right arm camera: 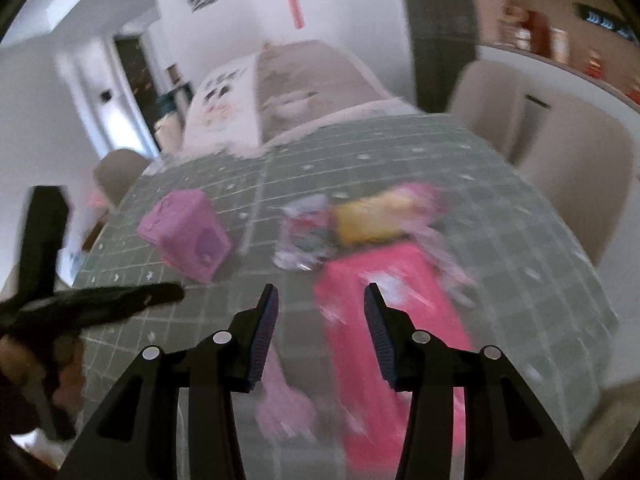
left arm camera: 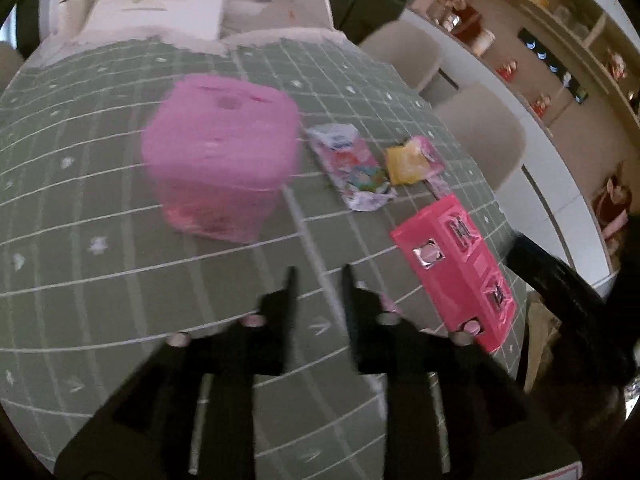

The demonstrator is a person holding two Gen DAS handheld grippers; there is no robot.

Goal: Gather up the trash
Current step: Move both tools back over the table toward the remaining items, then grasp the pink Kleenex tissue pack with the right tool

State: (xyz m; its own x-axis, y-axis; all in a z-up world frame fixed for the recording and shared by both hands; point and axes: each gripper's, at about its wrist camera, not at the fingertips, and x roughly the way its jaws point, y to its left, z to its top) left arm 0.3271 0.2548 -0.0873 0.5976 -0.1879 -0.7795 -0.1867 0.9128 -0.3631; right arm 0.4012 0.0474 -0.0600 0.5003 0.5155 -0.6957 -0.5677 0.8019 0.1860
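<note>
A small pink bin (left arm camera: 220,160) stands on the green checked tablecloth (left arm camera: 80,200); in the right wrist view the bin (right arm camera: 188,236) is at the left. Right of it lie a colourful wrapper (left arm camera: 352,168) and a yellow and pink wrapper (left arm camera: 412,160), then a hot pink box (left arm camera: 456,268). My left gripper (left arm camera: 319,284) hovers over bare cloth in front of the bin, open by a narrow gap with nothing between its fingers. My right gripper (right arm camera: 320,300) is open above the hot pink box (right arm camera: 384,320), beside a blurred pale pink scrap (right arm camera: 280,412). The wrappers (right arm camera: 360,220) lie just beyond.
Beige chairs (left arm camera: 480,136) stand around the table, and one (right arm camera: 568,176) is close to its right edge. A white counter with shelves of small items (left arm camera: 540,52) runs along the right. The left gripper (right arm camera: 100,300), held in a hand (right arm camera: 24,360), shows at the left of the right wrist view.
</note>
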